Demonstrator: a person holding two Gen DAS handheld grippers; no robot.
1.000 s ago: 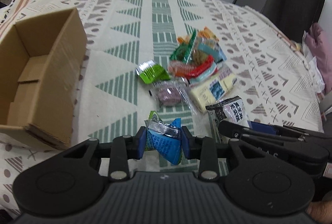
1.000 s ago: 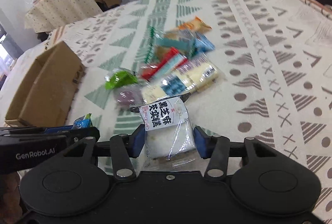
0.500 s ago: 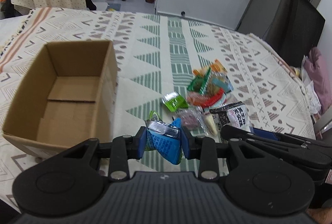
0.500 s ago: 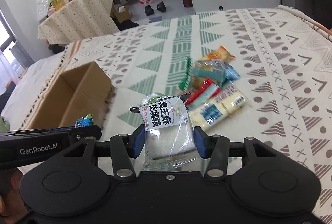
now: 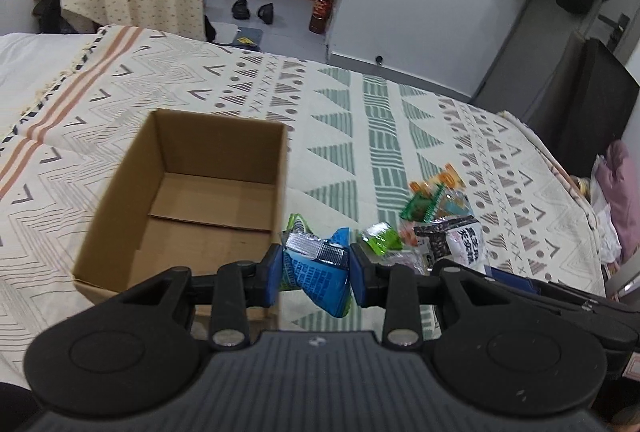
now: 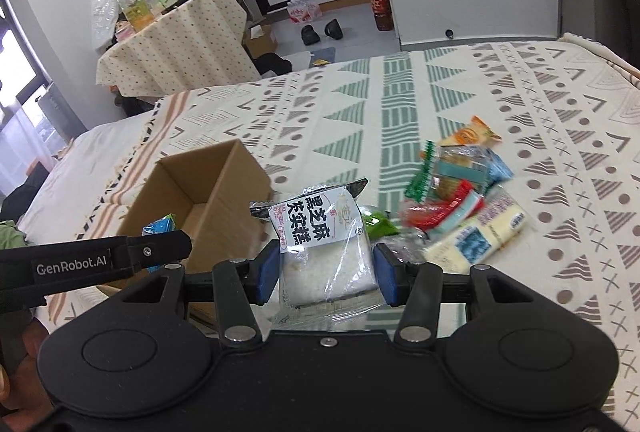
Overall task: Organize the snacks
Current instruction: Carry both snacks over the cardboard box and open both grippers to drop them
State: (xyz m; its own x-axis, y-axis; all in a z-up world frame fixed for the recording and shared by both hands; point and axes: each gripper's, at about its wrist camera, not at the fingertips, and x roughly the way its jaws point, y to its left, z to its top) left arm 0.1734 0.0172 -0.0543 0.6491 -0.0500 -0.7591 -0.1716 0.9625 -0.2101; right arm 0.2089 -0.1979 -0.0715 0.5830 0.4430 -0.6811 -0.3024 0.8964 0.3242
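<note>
The left tongs (image 5: 316, 268) are clamped on a crumpled blue snack packet (image 5: 316, 272), held in the air just off the right wall of an open cardboard box (image 5: 120, 224) whose inside shows only its folded bottom flaps. The right tongs (image 6: 326, 274) are clamped on a clear-wrapped white cake with a black-and-white printed label (image 6: 316, 232), raised above the patterned blanket (image 6: 400, 100) that covers the bed, between the box (image 6: 236, 184) and the heap of loose snacks (image 6: 460, 200). In that heap lie an orange packet (image 6: 468, 134) at the far end, a red-edged packet (image 6: 444, 210), a pale yellow bar with a blue picture (image 6: 476, 238) nearest the right tongs, and a small green packet (image 6: 380, 226) partly hidden behind the held cake. From the right wrist view the left tongs' black arm crosses in front of the box's near corner. Beyond the bed stand a table under a dotted cloth (image 6: 176, 44) with bottles on it, and a pair of dark shoes (image 6: 320, 31) on the floor.
</note>
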